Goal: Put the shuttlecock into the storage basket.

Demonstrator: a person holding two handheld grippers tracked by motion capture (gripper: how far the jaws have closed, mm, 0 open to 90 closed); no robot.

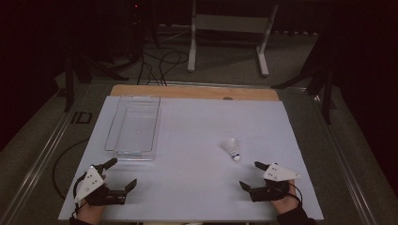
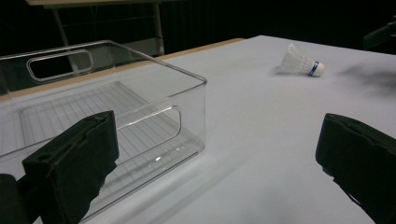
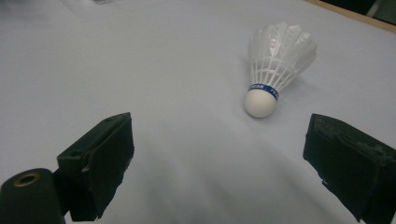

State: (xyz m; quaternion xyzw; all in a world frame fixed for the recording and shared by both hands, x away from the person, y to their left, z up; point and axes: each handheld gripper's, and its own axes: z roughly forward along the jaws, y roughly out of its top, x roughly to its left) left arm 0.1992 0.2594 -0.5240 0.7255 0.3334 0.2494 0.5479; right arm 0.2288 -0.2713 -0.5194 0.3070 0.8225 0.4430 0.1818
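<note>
- right tool [image 1: 250, 174]: jaws released, empty, facing the shuttlecock [image 1: 232, 148] for pickup.
- left tool [image 1: 123, 173]: released, empty, beside the clear bin [image 1: 133, 127], likely the drop point.

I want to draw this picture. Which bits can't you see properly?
- Shuttlecock: the words on its blue band are too small to read in the right gripper view.
- Clear bin: its left part is cut off by the frame edge and hidden behind a jaw in the left gripper view.
- Room beyond the table: too dark, high view.
</note>
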